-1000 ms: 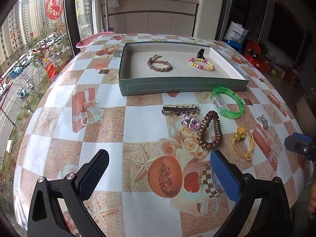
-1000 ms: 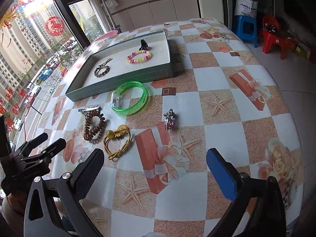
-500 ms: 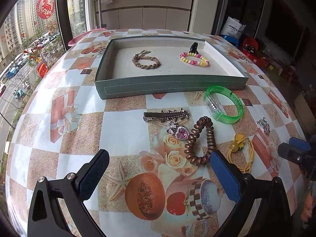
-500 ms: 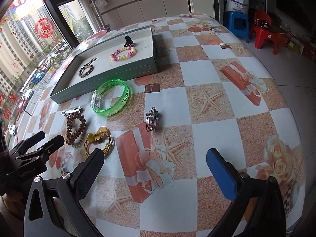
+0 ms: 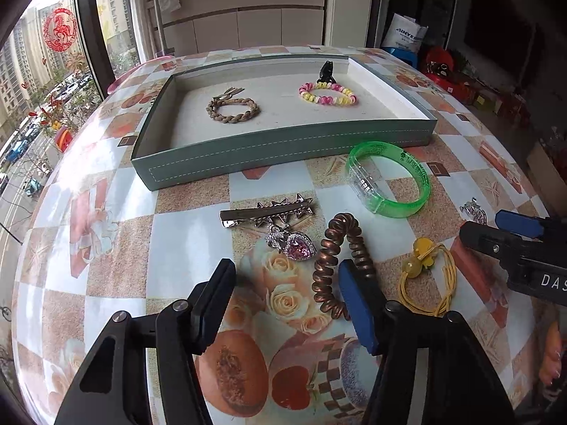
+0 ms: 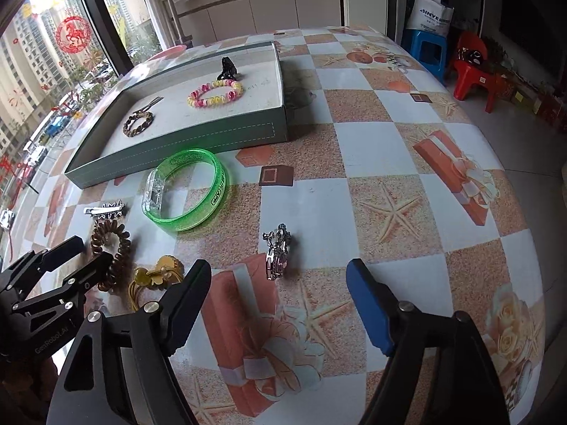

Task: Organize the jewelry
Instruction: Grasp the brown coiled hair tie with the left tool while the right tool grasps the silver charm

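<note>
A green tray point(image 5: 283, 148) point(image 6: 184, 141) holds a brown braided bracelet point(image 5: 234, 109), a pink-yellow beaded bracelet point(image 5: 327, 94) and a black clip point(image 5: 326, 72). In front of it lie a green bangle point(image 5: 389, 180) point(image 6: 187, 191), a silver hair clip point(image 5: 265, 210), a pink heart brooch point(image 5: 294, 242), a brown spiral hair tie point(image 5: 340, 258) point(image 6: 110, 244), a yellow hair tie point(image 5: 428, 276) and a small silver brooch point(image 6: 278, 255). My left gripper point(image 5: 287, 304) is open, low over the table, just short of the heart brooch and spiral tie. My right gripper point(image 6: 280, 301) is open, just short of the silver brooch.
The round table point(image 6: 389, 163) has a patterned cloth and drops off on the right. A pink dish point(image 5: 141, 71) sits at the far left edge. Window at left; blue stool point(image 6: 428, 49) and red chair point(image 6: 475, 74) stand beyond the table.
Both grippers have moved forward and down toward the loose jewelry. The left now nears the spiral tie and heart brooch; the right nears the silver brooch. Both stay open.
</note>
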A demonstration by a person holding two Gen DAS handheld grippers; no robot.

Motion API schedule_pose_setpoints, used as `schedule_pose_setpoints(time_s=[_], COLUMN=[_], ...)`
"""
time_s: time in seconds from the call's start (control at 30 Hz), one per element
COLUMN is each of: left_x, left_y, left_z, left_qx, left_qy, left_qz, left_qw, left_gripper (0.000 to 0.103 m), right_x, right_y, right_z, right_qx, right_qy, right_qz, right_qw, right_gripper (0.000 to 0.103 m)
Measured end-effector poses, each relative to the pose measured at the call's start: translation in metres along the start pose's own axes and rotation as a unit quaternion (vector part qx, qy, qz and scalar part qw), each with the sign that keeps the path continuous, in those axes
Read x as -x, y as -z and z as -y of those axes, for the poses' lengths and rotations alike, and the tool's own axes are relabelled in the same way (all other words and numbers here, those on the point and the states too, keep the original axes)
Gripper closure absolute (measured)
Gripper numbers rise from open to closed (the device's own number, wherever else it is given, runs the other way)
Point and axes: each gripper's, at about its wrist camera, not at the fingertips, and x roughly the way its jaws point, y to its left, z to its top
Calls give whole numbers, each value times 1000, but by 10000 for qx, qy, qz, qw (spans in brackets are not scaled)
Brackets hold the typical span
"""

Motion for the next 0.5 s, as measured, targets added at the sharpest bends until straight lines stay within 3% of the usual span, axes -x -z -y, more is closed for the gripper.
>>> schedule_pose_setpoints(time_s=[0.13,0.2,0.23,0.3,0.33,0.5], left_x=[1,1,1,3,3,8], left_y=[0,0,1,2,2,6], left_z=[7,10,12,14,14,10], left_qx=[-12,-65,-97,-136,-146,-52], left_qy=[89,95,90,103,123,225], left_qz=[-6,7,22,41,41,64], left_qw=[10000,9999,9999,9998,9998,9997], left_gripper=[41,45,57,64,77,79], right_x=[-4,-4,-4,-3,-3,-2], right_y=[-2,-2,-1,-1,-1,0], right_z=[-11,-15,-16,-17,-17,-20], right_qx=[245,353,396,446,458,541], right_qy=[177,271,313,329,318,298], right_qz=[25,44,56,70,70,80], right_qw=[9995,9990,9987,9984,9984,9981], right_gripper=[31,40,43,49,50,65])
